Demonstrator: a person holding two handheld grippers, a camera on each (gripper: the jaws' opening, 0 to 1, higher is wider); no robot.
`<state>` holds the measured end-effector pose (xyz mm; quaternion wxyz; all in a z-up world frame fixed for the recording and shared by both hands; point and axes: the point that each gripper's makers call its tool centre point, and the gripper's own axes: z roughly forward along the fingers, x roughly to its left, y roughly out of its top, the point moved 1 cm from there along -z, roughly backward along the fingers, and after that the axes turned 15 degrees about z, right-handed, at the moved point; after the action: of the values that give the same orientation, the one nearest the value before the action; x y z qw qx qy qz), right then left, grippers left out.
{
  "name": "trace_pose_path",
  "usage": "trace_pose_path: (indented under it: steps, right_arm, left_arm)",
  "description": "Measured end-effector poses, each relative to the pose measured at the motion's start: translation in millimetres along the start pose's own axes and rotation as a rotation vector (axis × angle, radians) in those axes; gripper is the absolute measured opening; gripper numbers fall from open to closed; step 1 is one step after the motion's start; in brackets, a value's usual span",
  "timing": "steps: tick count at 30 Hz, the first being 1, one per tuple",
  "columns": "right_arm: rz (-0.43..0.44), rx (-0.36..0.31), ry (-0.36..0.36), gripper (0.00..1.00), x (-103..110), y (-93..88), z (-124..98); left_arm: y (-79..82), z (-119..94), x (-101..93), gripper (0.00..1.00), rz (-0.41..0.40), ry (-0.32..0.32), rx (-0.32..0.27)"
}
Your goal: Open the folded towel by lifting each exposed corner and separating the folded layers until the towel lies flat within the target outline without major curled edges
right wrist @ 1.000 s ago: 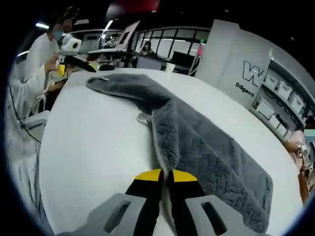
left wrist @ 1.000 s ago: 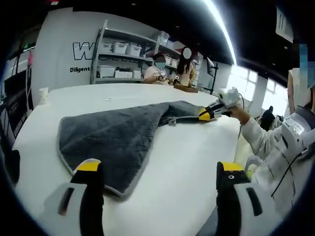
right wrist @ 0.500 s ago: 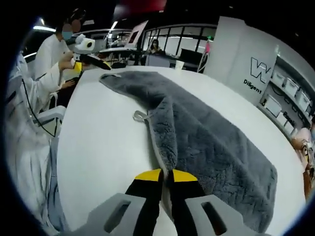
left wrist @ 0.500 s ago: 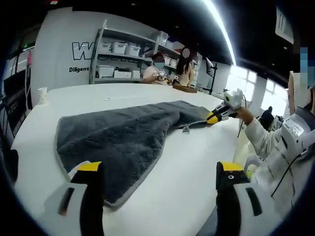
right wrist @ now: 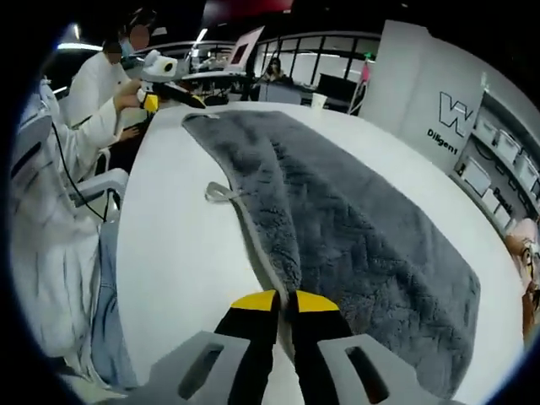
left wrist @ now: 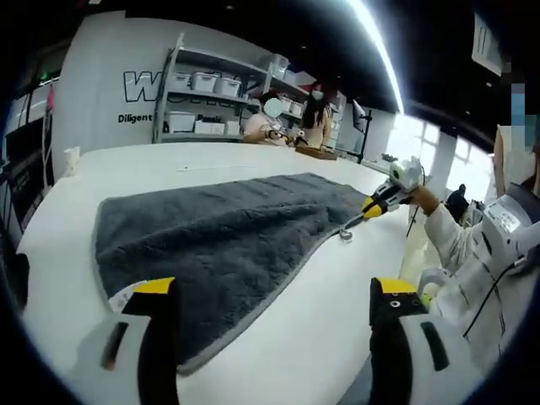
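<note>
On the white worktop (left wrist: 321,312) the grey towel (right wrist: 354,245) stretches lengthwise away from the right gripper (right wrist: 283,305), clenched on its near edge; left gripper (left wrist: 270,295) spread, empty beside the opposite corner.

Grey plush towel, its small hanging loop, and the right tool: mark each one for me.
Grey plush towel (right wrist: 363,228): right gripper view, middle of the pile.
Small hanging loop (right wrist: 221,193): right gripper view, the tab beside the towel's edge.
Right tool (left wrist: 377,204): left gripper view, yellow tips at the towel's far corner.

one towel (left wrist: 219,236), two hand-held grippers, one table (left wrist: 321,321).
</note>
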<state>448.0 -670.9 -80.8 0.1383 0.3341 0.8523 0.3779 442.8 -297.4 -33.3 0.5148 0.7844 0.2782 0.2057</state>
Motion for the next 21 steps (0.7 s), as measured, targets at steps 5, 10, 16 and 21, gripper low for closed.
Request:
trace_pose_path:
  steps: [5, 10, 16, 21]
  right_arm:
    - [-0.004, 0.014, 0.01, 0.0, 2.5, -2.8, -1.1]
    - [-0.009, 0.028, 0.019, 0.0, 3.6, -3.6, -2.4]
    - [-0.009, 0.036, 0.032, 0.0, 5.7, -6.4, -3.8]
    - [-0.001, 0.037, 0.049, 0.0, 7.1, -7.8, -4.9]
  left_arm:
    - [-1.2, -2.3, 2.6, 0.91, -0.007, 0.004, -0.005]
    - [-6.5, 2.3, 1.3, 0.91, -0.017, -0.005, -0.009]
    - [-3.2, 3.0, 0.1, 0.9, -0.011, -0.008, -0.004]
    - [2.9, -1.3, 3.8, 0.91, 0.013, 0.014, 0.005]
